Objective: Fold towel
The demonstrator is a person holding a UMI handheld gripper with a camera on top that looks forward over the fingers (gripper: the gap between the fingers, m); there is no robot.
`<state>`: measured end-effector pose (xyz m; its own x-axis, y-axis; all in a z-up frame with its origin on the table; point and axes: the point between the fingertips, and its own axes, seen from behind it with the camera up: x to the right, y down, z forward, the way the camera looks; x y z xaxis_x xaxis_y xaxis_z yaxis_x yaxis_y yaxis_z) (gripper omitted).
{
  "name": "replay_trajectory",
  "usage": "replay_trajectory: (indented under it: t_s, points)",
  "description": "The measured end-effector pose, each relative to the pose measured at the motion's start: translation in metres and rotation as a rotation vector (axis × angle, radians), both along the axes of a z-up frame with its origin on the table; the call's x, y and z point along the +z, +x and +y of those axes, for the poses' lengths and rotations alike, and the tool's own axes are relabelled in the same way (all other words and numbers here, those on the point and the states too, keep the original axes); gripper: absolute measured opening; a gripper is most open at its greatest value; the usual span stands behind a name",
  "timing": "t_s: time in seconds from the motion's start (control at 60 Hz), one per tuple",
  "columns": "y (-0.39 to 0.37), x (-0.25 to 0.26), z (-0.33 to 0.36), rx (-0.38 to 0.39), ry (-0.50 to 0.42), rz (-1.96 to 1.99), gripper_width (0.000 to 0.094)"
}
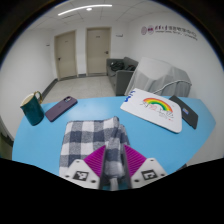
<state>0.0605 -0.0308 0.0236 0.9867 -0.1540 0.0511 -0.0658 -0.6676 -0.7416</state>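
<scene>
A grey and white checked towel (84, 140) lies on the blue table (100, 108), just ahead of my fingers. My gripper (111, 166) is low over the towel's near edge. Its magenta pads (96, 158) stand on either side of a raised ridge of the cloth (113, 140) and press on it. The gathered cloth fills the space between the fingers. The towel's near edge is hidden under the gripper.
A teal mug (33, 107) and a dark phone (60, 107) lie at the table's far left. A white card with a rainbow picture (153, 108) and a dark flat object (187, 114) lie at the far right. A covered chair (152, 75) and doors (97, 50) stand beyond.
</scene>
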Motion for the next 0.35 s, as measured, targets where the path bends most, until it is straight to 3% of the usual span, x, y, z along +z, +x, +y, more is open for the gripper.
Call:
replay_trajectory:
  t_s: [0.067,0.1,0.35]
  points:
    - [0.003,0.014,-0.009,-0.031,0.012,-0.022,0.0726]
    - [-0.001,0.023,-0.014,-0.036,0.028,-0.021,0.0845]
    - [-0.054,0.078,-0.097,-0.091,0.094,0.074,0.0834]
